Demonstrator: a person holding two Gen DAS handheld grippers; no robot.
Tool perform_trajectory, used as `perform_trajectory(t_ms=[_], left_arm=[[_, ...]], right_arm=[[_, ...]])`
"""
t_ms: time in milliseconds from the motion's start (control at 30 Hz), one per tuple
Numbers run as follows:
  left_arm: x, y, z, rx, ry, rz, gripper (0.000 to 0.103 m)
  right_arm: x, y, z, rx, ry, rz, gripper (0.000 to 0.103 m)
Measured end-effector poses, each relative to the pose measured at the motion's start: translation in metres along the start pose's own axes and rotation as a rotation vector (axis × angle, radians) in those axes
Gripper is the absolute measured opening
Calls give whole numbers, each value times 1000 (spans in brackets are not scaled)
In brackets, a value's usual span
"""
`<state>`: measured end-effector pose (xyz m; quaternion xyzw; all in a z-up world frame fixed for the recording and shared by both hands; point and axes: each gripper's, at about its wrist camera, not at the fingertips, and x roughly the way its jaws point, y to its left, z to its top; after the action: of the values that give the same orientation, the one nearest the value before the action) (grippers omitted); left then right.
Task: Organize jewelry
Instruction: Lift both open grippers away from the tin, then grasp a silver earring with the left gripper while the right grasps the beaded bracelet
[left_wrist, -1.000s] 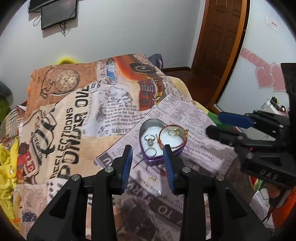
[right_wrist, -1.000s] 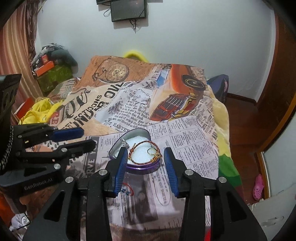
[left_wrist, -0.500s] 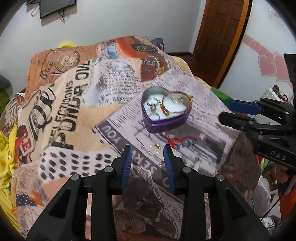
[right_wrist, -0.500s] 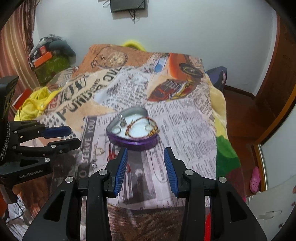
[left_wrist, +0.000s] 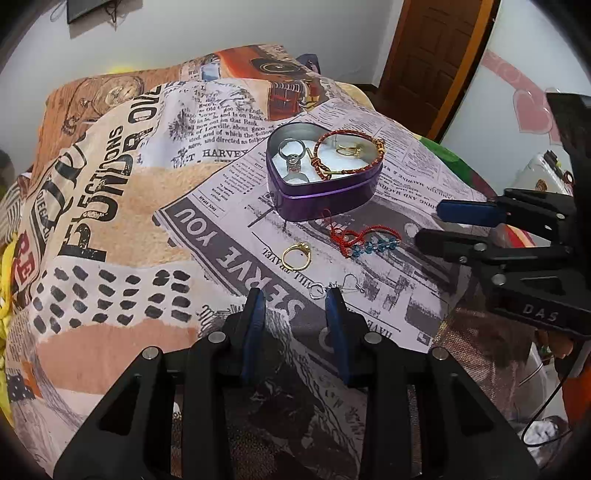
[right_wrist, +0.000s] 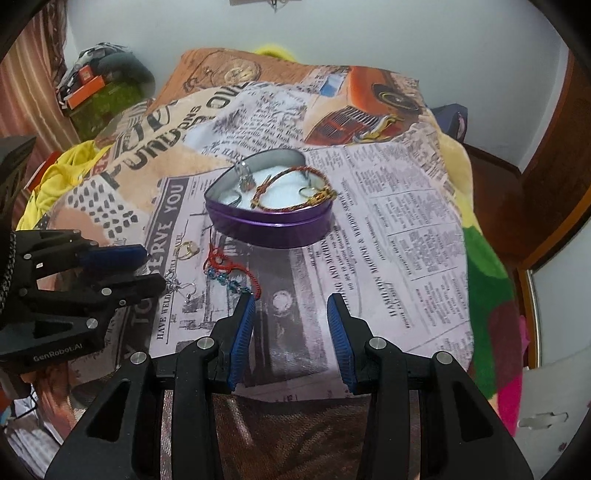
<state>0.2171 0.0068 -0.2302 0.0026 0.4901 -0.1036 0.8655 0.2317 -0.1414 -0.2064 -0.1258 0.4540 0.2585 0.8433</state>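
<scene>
Left gripper (left_wrist: 294, 301) fingers spread, empty, poised over the silver earrings (left_wrist: 334, 288) on the newsprint bedspread (left_wrist: 110, 206). Right gripper (right_wrist: 291, 306) fingers likewise spread, empty, beside the red beaded bracelet (right_wrist: 231, 275). Judgement: straddle one thin earring, pinch low. Gold ring (left_wrist: 296, 254) lies near; purple heart tin (left_wrist: 325, 184), open, sits beyond, already holding rings and a bracelet. Soft cloth may snag.

Bare newsprint blanket (right_wrist: 399, 258) right of tin (right_wrist: 273, 225); loose jewelry left.
</scene>
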Motion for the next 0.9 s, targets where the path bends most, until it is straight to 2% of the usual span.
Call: perform_trajectory(t_ms=[300, 467, 767, 800, 900], left_arm=[[9, -4, 3, 23, -7, -28, 33], [10, -2, 3, 15, -15, -47, 17], [11, 0, 3, 6, -21, -56, 8], [10, 0, 3, 6, -21, -54, 8], [9, -1, 2, 12, -26, -47, 8]], right_arm=[[16, 10, 3, -39, 17, 24, 37], [22, 10, 6, -35, 15, 58, 37], [33, 18, 12, -47, 14, 60, 37], [33, 19, 11, -52, 13, 58, 33], [34, 25, 11, -71, 15, 72, 8]])
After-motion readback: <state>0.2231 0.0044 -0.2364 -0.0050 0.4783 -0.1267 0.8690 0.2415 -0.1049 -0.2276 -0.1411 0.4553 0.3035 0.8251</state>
